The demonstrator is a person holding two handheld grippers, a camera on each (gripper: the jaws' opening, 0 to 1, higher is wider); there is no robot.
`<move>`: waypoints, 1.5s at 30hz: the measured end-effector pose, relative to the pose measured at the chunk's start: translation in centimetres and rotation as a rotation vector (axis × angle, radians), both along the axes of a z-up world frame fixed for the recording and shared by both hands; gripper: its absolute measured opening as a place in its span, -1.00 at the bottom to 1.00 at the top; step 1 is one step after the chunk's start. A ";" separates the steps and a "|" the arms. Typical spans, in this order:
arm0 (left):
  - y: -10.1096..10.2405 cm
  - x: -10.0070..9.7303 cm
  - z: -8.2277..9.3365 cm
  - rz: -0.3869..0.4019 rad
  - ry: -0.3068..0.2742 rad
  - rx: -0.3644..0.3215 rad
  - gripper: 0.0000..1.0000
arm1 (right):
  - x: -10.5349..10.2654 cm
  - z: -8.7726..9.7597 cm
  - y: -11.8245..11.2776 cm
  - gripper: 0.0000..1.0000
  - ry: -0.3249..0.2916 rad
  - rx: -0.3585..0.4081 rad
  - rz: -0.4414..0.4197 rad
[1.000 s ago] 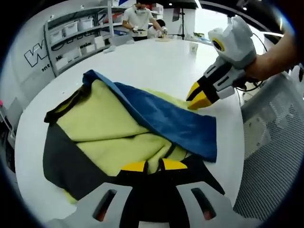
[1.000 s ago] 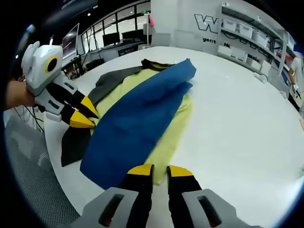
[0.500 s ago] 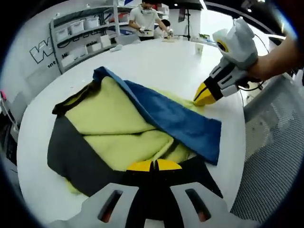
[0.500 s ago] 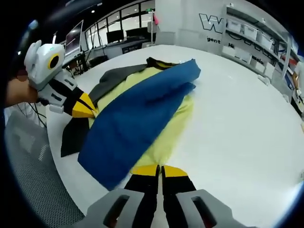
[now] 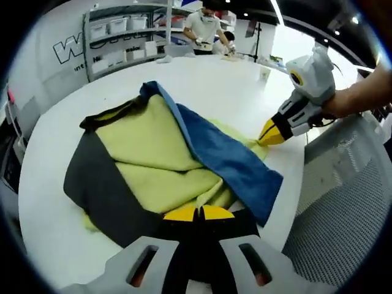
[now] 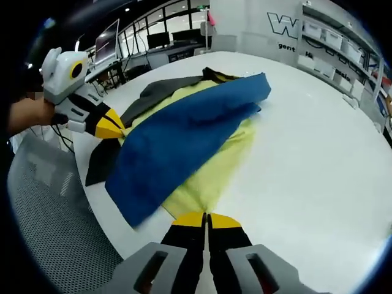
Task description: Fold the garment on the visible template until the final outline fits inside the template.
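A garment with yellow (image 5: 147,147), blue (image 5: 226,156) and dark grey (image 5: 98,184) panels lies loosely folded on the round white table (image 5: 233,92). My left gripper (image 5: 196,213) is shut on the garment's near dark and yellow edge. In the right gripper view it comes in from the left as the left gripper (image 6: 110,128), its tips at the grey panel. My right gripper (image 6: 206,219) is shut on the yellow hem, with the blue panel (image 6: 184,135) draped beyond it. In the left gripper view, the right gripper (image 5: 271,133) pinches the yellow edge near the table rim.
A grey mesh chair (image 5: 343,202) stands close against the table edge by both grippers. A small cup (image 5: 264,72) sits on the far side of the table. Shelves with white bins (image 5: 122,37) line the wall, and a person (image 5: 208,27) works at a far table.
Both grippers went from open to shut on the garment's near edges. The pinched yellow and dark edges have drawn a little toward the table rim.
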State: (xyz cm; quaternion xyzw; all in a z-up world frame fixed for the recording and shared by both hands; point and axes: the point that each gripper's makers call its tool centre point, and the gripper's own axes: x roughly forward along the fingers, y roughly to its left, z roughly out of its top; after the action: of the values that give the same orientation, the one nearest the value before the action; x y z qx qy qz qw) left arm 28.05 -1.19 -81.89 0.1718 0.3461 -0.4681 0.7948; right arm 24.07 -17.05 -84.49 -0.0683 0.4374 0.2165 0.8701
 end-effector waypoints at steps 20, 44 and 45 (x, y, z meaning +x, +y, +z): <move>0.4 -0.3 1.2 0.016 -0.018 -0.056 -0.76 | 0.0 2.5 1.3 -0.88 -0.117 0.050 0.086; 3.7 1.9 4.4 0.098 -0.069 -0.132 -0.15 | -2.1 3.6 8.0 -0.55 -0.155 0.076 0.438; 3.8 2.1 4.6 0.101 -0.079 -0.135 -0.11 | -2.2 3.5 8.2 -0.58 -0.152 0.072 0.451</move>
State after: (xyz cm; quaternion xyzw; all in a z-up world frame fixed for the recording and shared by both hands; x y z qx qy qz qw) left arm 30.12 2.60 -77.30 0.1183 0.2902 -0.4424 0.8403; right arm 21.84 -8.84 -80.99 -0.1494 0.3364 0.4149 0.8321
